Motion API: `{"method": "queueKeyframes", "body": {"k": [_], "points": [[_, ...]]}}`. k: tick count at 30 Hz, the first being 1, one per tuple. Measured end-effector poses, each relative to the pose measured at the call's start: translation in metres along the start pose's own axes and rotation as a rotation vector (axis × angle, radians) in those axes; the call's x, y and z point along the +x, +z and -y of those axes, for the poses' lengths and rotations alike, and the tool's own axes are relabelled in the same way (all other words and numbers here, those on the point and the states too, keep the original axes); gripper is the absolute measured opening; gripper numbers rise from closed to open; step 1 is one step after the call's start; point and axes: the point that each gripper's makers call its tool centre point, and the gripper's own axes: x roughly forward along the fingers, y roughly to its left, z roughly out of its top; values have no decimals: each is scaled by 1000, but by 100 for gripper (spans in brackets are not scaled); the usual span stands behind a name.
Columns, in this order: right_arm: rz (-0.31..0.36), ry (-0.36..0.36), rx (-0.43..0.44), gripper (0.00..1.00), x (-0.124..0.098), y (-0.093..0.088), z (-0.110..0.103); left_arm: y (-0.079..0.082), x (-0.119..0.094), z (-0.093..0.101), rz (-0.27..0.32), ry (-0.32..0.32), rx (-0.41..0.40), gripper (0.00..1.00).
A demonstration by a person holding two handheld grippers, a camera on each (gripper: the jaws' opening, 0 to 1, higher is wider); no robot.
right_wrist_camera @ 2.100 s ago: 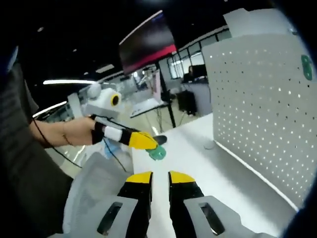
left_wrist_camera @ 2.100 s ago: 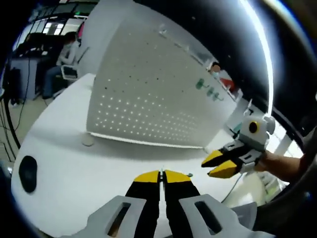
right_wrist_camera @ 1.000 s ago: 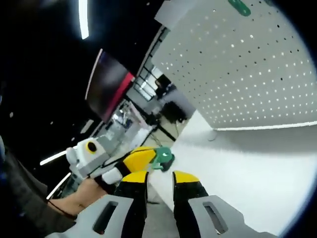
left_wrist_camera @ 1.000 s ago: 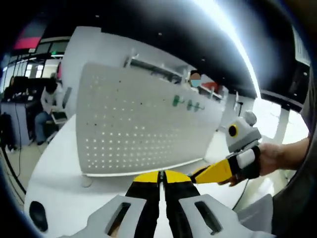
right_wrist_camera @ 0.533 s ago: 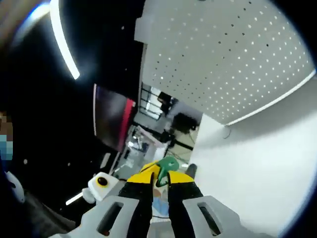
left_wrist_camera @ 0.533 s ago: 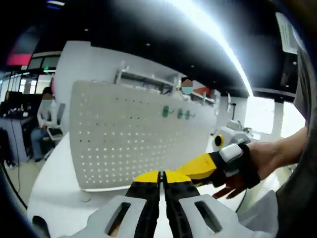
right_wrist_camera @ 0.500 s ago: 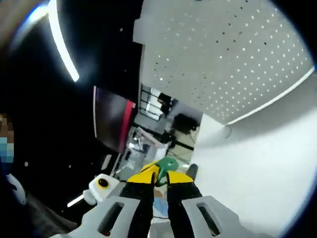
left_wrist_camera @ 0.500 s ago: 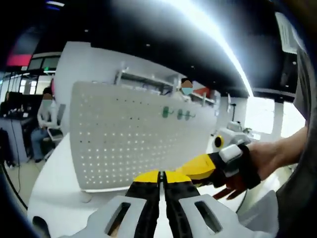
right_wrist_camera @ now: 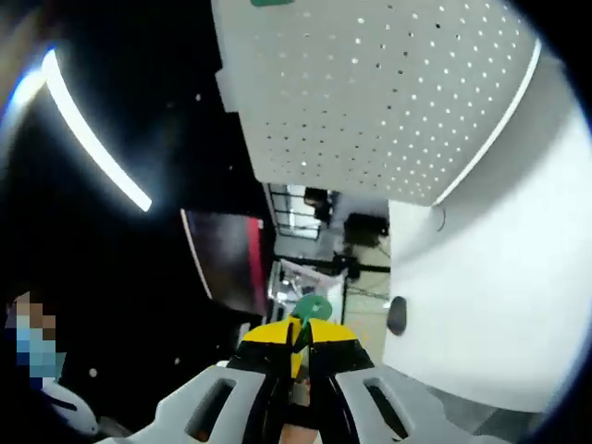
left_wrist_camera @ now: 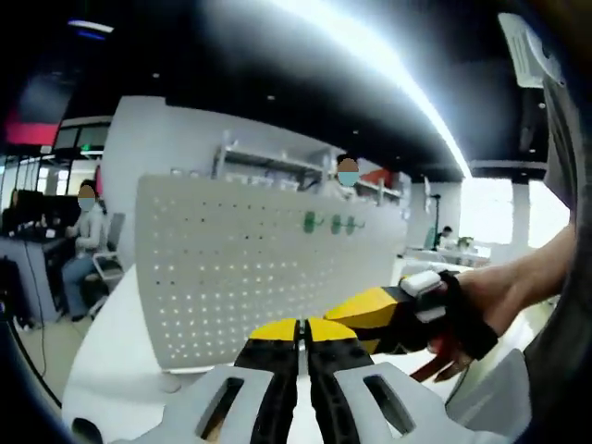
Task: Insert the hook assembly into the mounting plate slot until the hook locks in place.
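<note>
Right gripper view: right gripper [right_wrist_camera: 298, 335] jaws clamped on green hook [right_wrist_camera: 310, 308], held in air, well apart from pegboard [right_wrist_camera: 370, 92]. Left gripper [left_wrist_camera: 299, 330] jaws pressed together, nothing between. Farther: hooks already on board [left_wrist_camera: 333, 223]. Insertion and locking not yet done.

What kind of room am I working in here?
Probably an open-plan office or lab: a seated person at a desk behind the pegboard, strip ceiling lights, and a white table.
</note>
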Motion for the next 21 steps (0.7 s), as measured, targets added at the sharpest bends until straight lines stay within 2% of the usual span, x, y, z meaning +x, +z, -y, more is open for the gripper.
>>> {"method": "queueKeyframes", "body": {"k": [4,12,16,18,21], "points": [[4,16,50,3,0,0,-1,2,0,0,11,-1,6,1],[10,16,85,2,1,0,1,2,-1,0,17,-4,17,1],[16,-4,53,0,0,1,4,-4,1,2,-9,-12,49,2],[18,-3,63,0,-1,1,4,-6,1,2,-5,-15,23,2],[15,-24,44,0,-1,0,7,-10,1,2,-24,-8,37,3]]}}
